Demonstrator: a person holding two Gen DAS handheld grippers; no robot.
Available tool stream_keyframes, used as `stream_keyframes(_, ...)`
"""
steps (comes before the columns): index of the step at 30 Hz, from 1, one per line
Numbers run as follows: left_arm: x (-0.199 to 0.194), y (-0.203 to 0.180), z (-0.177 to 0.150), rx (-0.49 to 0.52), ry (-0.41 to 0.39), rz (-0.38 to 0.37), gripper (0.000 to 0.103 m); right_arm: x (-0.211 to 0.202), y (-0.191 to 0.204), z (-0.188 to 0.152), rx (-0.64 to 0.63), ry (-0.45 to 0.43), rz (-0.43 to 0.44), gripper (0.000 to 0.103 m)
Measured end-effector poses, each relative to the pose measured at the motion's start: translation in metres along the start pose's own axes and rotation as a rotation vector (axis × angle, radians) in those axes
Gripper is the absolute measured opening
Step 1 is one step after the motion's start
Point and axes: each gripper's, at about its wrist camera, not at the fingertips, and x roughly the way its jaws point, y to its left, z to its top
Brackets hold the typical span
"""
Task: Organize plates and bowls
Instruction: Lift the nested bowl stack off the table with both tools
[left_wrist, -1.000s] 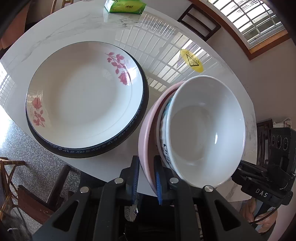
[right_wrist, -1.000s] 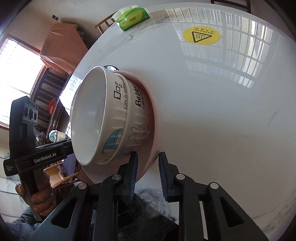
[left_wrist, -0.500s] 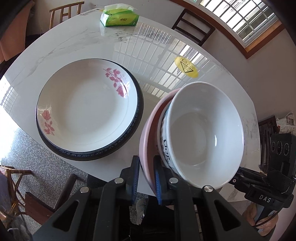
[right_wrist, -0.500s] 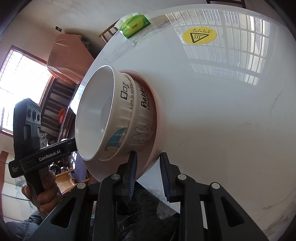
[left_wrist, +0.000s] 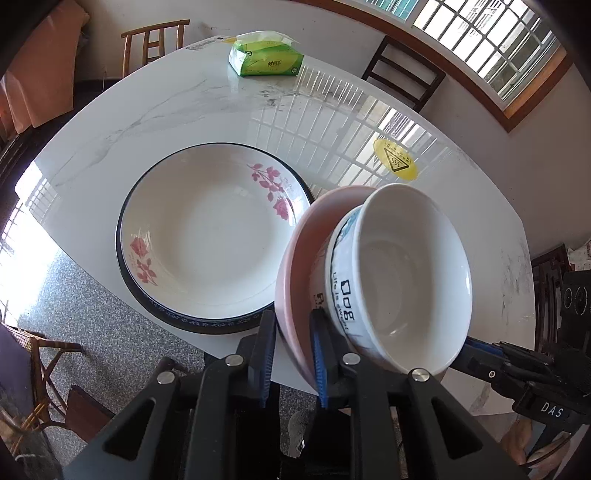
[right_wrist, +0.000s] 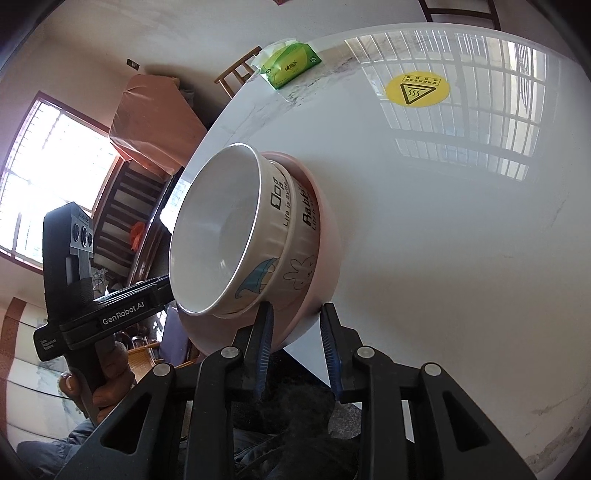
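With bowls (left_wrist: 402, 273) nested in the pink plate (left_wrist: 306, 251), my left tool (left_wrist: 291, 354) clamped its rim while the right tool (right_wrist: 297, 343) was opening around it, stack airborne at 3 o'clock of the floral plates (left_wrist: 210, 236), unplaced.

A white marble table (left_wrist: 177, 110) carries a dark-rimmed plate (left_wrist: 127, 280) under a floral plate (left_wrist: 207, 251) — plus a green tissue pack (left_wrist: 266, 62) and a yellow sticker (left_wrist: 395, 162).

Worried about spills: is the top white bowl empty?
Empty: the white bowl shows only bare glazed inside, tilted in the pink bowl.
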Motion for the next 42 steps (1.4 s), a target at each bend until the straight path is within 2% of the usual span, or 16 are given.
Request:
stream_keyframes(2,0.002,0.001,0.003,0.004,-0.004,0.007,0.018,0.003,0.006,0.003,-0.014,0.014,-0.009,0.025)
stream_keyframes(7,0.002,-0.003,0.006,0.02,-0.01,0.022,0.018,0.018,-0.002,0.011,0.046,0.043,-0.008,0.024)
stream_keyframes(15,0.019,0.001,0.007,0.021,0.067,-0.02,0.02,0.031,-0.009,0.015,0.085,0.116,-0.054,0.022)
stream_keyframes(17,0.028,0.005,0.009,0.01,0.099,-0.022,0.023,0.035,-0.018,0.015,0.124,0.134,-0.033,0.022)
stream_keyframes(19,0.036,0.013,0.011,-0.036,0.133,-0.088,0.023,0.041,-0.025,0.015,0.149,0.137,-0.007,0.022)
stream_keyframes(21,0.044,0.02,0.014,-0.074,0.161,-0.146,0.023,0.045,-0.035,0.013,0.206,0.118,0.084,0.034)
stream_keyframes(22,0.046,0.022,0.015,-0.08,0.165,-0.155,0.023,0.048,-0.04,0.011,0.234,0.116,0.114,0.042)
stream_keyframes(27,0.044,0.016,0.017,-0.04,0.148,-0.146,0.023,0.061,-0.034,0.006,0.189,0.095,0.159,0.042)
stream_keyframes(29,0.045,0.015,0.021,-0.045,0.154,-0.151,0.023,0.061,-0.028,0.004,0.148,0.074,0.124,0.043)
stream_keyframes(33,0.045,0.012,0.03,-0.03,0.149,-0.145,0.024,0.041,-0.006,0.001,-0.013,-0.014,-0.053,0.044)
stream_keyframes(35,0.046,0.01,0.033,-0.025,0.154,-0.136,0.024,0.032,-0.005,0.006,-0.033,-0.027,-0.102,0.044)
stream_keyframes(39,0.049,0.007,0.037,-0.008,0.151,-0.124,0.024,0.025,-0.016,0.019,-0.007,-0.002,-0.102,0.044)
stream_keyframes(42,0.049,-0.003,0.038,0.052,0.153,-0.098,0.02,0.029,-0.023,0.029,0.039,0.039,-0.073,0.041)
